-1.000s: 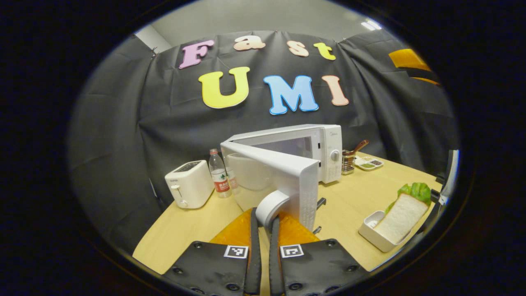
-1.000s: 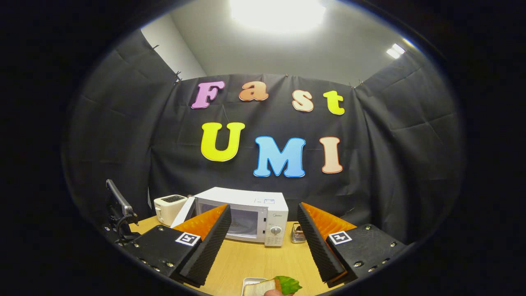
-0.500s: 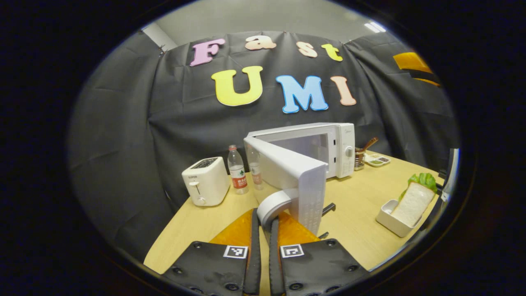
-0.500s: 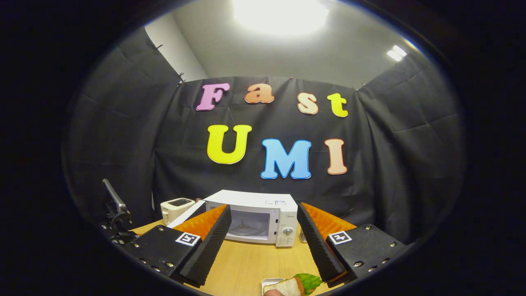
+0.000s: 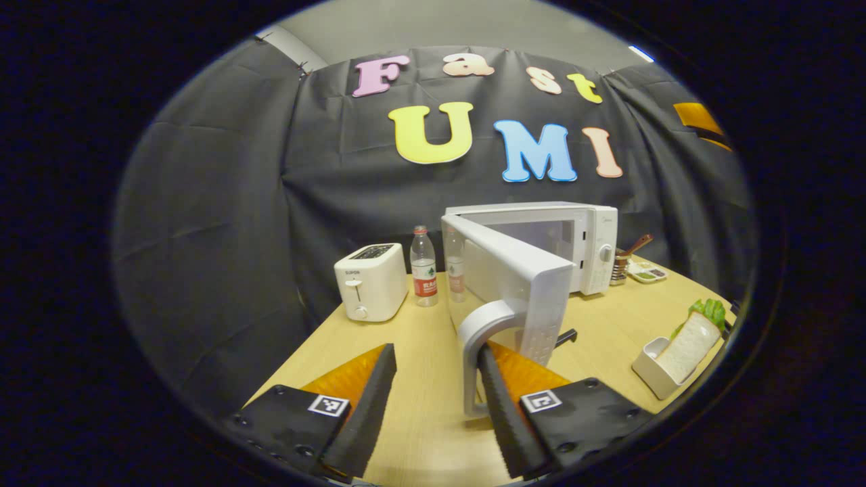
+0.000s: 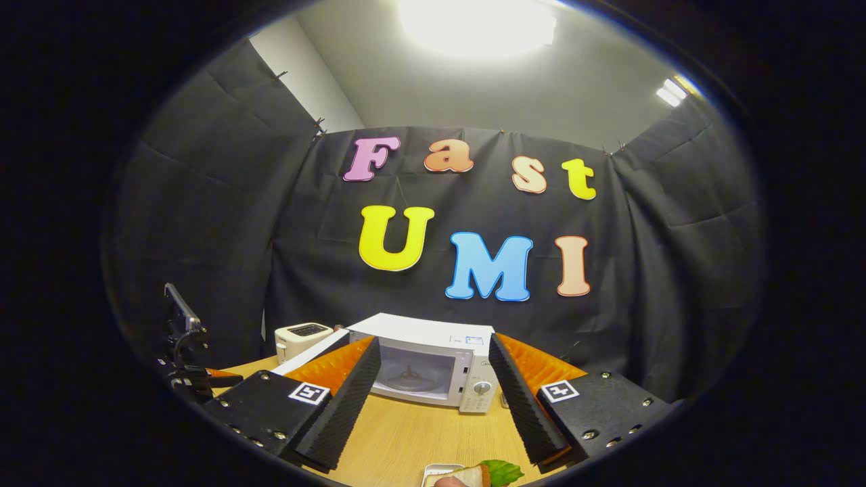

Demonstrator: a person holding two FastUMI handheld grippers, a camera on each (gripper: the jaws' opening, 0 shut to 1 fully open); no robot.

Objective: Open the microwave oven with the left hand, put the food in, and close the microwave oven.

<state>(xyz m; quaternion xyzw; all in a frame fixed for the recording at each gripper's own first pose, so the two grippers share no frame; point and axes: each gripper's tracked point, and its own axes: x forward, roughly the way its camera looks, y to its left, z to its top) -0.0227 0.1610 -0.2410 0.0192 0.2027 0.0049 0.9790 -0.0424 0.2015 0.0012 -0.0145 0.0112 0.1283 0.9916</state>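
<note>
Left gripper view gives us the left gripper (image 5: 433,399) spread wide, its right finger touching the handle (image 5: 482,331) of the microwave (image 5: 582,237), whose door (image 5: 514,277) stands swung out toward us, long axis level, edge facing the camera. Withdrawing carelessly, we could nudge it shut. The sandwich (image 5: 690,337) leans in its white tray (image 5: 653,372), lettuce uppermost, near the table edge. The right gripper (image 6: 433,399) is spread, holding nothing.

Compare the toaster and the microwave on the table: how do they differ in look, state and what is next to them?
The microwave is a wide box with its door swung open; the toaster is a small upright block with top slots. The microwave carries a dial on its right panel; the toaster has a front lever and knob. The open left gripper is at the microwave door's handle; the toaster stands untouched beside a water bottle. Both are white.
</note>
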